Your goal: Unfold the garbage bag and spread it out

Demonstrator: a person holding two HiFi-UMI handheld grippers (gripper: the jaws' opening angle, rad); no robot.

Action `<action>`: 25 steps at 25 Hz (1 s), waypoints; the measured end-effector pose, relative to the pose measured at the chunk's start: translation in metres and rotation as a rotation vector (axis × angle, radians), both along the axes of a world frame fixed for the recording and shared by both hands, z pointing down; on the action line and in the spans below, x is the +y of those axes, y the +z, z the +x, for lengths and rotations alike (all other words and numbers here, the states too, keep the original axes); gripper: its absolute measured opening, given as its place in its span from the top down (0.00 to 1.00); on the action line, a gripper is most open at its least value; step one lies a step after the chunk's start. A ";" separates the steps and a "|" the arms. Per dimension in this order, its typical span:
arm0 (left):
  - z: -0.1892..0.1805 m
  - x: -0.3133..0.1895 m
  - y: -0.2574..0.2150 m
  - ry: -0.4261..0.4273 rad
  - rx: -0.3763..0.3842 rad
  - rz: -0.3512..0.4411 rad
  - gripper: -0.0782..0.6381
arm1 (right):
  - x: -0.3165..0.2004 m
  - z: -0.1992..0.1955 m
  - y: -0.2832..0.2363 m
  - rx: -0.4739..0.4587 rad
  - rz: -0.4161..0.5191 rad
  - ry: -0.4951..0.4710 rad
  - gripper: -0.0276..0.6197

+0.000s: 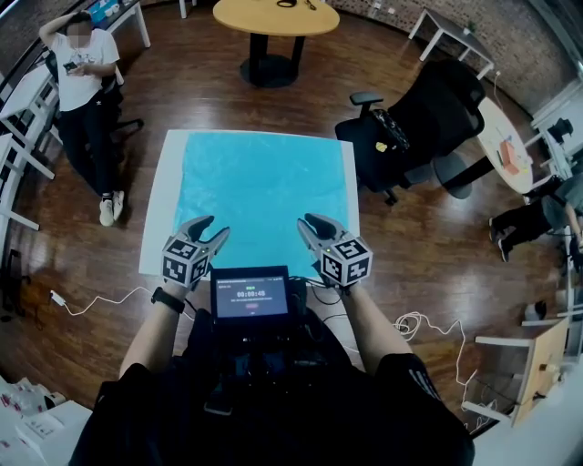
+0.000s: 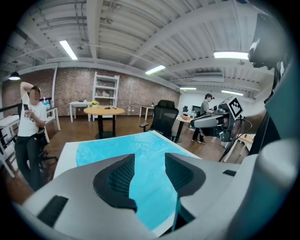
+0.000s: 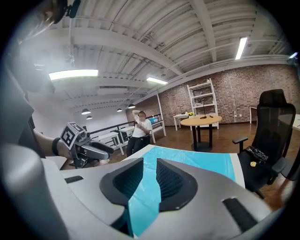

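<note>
The cyan garbage bag (image 1: 260,196) lies spread flat over most of the white table (image 1: 155,209). In the left gripper view the bag (image 2: 117,150) stretches away below the jaws, and in the right gripper view the bag (image 3: 197,159) does the same. My left gripper (image 1: 214,227) hangs above the bag's near edge, open wide with nothing between its pads (image 2: 149,171). My right gripper (image 1: 307,225) is raised beside it over the near right part of the bag. Its jaws stand closer together with a narrow empty gap (image 3: 150,180). Neither gripper touches the bag.
A black office chair (image 1: 428,118) stands just right of the table. A round wooden table (image 1: 273,16) is beyond it. A person (image 1: 86,82) sits at the left. White cables (image 1: 91,300) lie on the wooden floor. A screen device (image 1: 250,293) sits at my chest.
</note>
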State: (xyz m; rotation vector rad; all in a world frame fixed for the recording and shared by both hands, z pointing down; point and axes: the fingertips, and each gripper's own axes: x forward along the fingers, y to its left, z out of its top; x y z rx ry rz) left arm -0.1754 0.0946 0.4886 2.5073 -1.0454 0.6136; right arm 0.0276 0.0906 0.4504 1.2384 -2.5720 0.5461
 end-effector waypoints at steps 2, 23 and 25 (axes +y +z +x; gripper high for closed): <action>0.007 -0.001 -0.006 0.009 0.015 0.017 0.59 | 0.000 -0.003 -0.004 -0.005 0.009 -0.001 0.80; 0.029 0.005 -0.025 0.050 0.034 0.094 0.59 | 0.002 -0.009 -0.012 -0.053 0.014 -0.004 0.82; 0.031 0.006 -0.026 0.056 0.039 0.099 0.59 | 0.003 -0.008 -0.012 -0.057 0.015 -0.003 0.82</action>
